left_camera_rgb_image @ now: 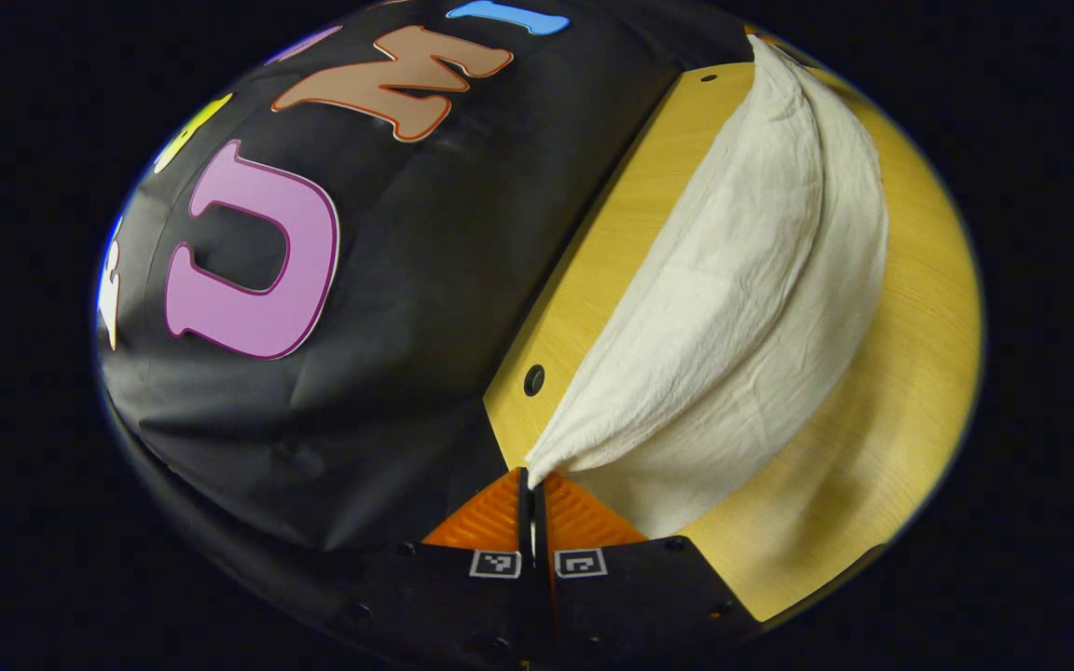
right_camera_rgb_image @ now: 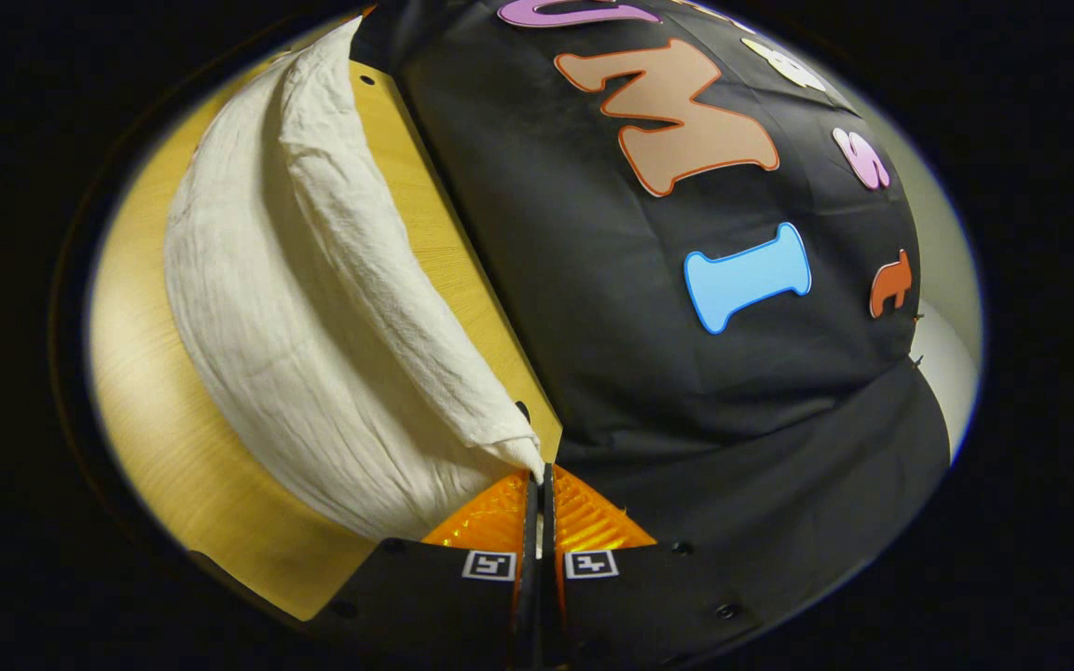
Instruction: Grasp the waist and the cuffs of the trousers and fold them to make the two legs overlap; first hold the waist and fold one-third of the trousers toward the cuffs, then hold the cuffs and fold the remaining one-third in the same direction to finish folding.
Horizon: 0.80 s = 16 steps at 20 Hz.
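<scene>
Pinched trousers (left_camera_rgb_image: pixel 723 308) corners vanish between each hand-held gripper's closed fingers; the far end runs past each view's top rim.

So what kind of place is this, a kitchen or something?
Probably a recording booth, not a kitchen: a black cloth wall behind a wooden table, with white trousers pinched by the left tongs and the right tongs.

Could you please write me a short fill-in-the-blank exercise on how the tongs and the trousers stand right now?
1. The left tongs are ____ on a corner of the cream-white crinkled fabric trousers.
2. The right tongs pinch the trousers' fabric at their ____.
3. The trousers lie on a light ____ table.
4. One layer of the trousers is lifted off the ____ layer.

Missing words: shut; tips; wooden; lower
</scene>
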Tool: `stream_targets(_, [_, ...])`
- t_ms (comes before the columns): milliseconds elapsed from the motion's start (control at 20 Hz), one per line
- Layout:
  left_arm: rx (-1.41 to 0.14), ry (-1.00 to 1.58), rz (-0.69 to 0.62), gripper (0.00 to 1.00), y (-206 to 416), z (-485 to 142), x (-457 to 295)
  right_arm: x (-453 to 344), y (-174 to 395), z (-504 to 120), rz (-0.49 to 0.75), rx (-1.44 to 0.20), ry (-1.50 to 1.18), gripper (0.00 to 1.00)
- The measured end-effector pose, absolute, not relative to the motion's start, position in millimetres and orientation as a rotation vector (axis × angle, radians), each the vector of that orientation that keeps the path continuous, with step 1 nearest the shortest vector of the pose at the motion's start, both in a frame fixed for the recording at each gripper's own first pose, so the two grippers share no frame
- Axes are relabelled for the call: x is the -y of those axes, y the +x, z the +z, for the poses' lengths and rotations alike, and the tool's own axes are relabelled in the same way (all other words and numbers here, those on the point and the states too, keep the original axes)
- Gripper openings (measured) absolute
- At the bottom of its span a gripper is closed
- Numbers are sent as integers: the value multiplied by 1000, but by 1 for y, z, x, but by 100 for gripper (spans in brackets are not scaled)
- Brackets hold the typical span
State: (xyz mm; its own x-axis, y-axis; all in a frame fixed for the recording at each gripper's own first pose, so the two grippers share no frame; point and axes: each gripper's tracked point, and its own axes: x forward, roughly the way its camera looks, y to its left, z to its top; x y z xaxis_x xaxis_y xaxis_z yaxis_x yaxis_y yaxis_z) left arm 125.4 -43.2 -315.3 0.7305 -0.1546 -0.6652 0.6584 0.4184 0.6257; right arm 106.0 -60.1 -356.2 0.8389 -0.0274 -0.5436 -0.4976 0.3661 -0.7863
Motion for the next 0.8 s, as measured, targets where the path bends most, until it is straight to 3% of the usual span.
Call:
stream_targets(650, [-656,1021,-431,0,186,-375,76,44,162,-465,311,-670,-1045,5])
stream_targets(700, [-652,1000,-426,0,189,-374,77,46,162,-470,306,-687,-1018,10])
stream_targets(800, [-658,939,-405,0,184,-375,75,45,158,-468,288,-702,-959,43])
